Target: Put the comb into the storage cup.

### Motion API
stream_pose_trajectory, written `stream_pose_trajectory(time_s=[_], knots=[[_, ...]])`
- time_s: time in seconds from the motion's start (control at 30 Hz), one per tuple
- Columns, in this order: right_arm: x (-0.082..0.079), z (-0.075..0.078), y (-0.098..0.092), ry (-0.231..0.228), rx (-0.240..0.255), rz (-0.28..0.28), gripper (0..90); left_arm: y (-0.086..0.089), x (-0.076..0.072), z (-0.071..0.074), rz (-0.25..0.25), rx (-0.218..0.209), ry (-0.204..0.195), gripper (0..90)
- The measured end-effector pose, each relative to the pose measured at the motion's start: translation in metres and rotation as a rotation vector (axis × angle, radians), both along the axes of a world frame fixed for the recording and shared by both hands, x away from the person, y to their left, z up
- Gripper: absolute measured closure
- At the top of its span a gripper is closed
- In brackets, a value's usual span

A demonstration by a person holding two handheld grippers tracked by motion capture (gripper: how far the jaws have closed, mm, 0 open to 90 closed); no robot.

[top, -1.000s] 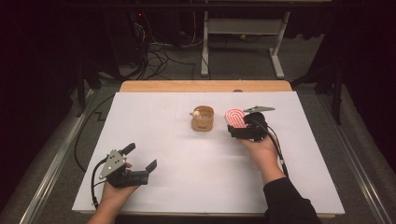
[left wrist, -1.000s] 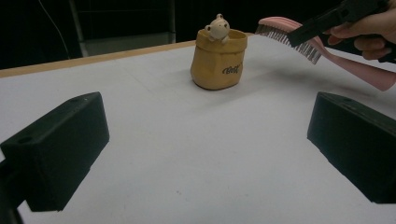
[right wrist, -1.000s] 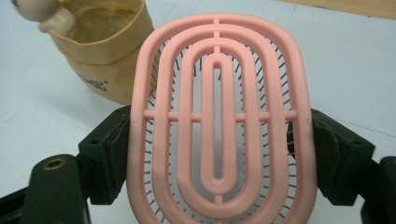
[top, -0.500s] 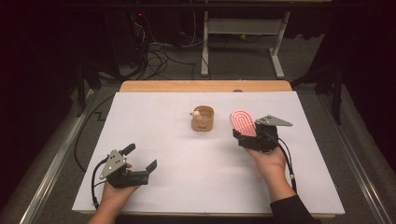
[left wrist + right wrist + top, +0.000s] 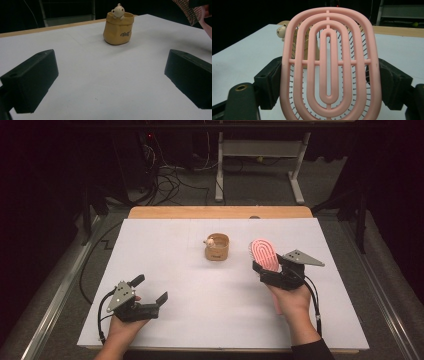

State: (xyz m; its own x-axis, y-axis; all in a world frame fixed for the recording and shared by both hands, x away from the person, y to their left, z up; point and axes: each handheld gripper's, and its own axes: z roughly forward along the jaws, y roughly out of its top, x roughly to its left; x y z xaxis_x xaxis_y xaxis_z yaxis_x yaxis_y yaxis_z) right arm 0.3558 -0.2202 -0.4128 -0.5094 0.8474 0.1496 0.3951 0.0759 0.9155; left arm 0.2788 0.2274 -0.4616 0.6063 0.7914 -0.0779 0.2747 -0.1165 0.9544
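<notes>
A pink oval hairbrush (image 5: pixel 265 255) stands upright in my right gripper (image 5: pixel 268 270), right of the table's middle. In the right gripper view the brush (image 5: pixel 328 65) has its ribbed back toward the camera, and both jaws of my right gripper (image 5: pixel 328 83) press on its edges. A tan sack-shaped pot (image 5: pixel 217 247) with a small bear figure on its rim stands just left of the brush. My left gripper (image 5: pixel 149 289) rests at the near left, open and holding nothing. Its view looks between its wide jaws (image 5: pixel 110 80) toward the pot (image 5: pixel 117 28).
A white sheet (image 5: pixel 200 320) covers the table, with a wooden strip (image 5: pixel 220 212) along the far edge. Beyond it are a dark floor, cables and a white table frame (image 5: pixel 260 150). A cable (image 5: pixel 316 300) trails from the right gripper.
My right hand has carried the brush a little to the right and toward the person, away from the pot. The left hand has stayed put.
</notes>
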Motion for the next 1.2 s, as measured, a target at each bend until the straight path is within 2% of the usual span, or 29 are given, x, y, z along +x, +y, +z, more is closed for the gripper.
stream_pose_trajectory(time_s=[0.3, 0.33, 0.53, 0.57, 0.8, 1.03, 1.2], knots=[[-0.008, 0.000, -0.001, -0.039, -0.002, 0.006, 20.4, -0.006, 0.001, 0.002, 0.000, 0.004, 0.018, 0.0], [-0.010, 0.001, 0.000, -0.048, -0.004, 0.014, 20.4, -0.012, 0.002, 0.006, -0.007, 0.019, 0.021, 0.0], [-0.015, 0.003, 0.004, -0.065, -0.011, 0.030, 20.4, -0.025, 0.007, 0.022, -0.033, 0.044, 0.028, 0.0], [-0.017, 0.005, 0.006, -0.074, -0.012, 0.036, 20.4, -0.029, 0.010, 0.027, -0.037, 0.032, 0.024, 0.0], [-0.022, 0.010, 0.011, -0.102, -0.009, 0.057, 20.4, -0.048, 0.021, 0.038, -0.068, 0.022, 0.012, 0.0], [-0.024, 0.011, 0.015, -0.112, -0.009, 0.067, 20.4, -0.068, 0.033, 0.044, -0.098, 0.035, 0.007, 0.0], [-0.026, 0.011, 0.020, -0.123, -0.025, 0.077, 20.4, -0.089, 0.044, 0.045, -0.122, 0.015, 0.012, 0.0]])
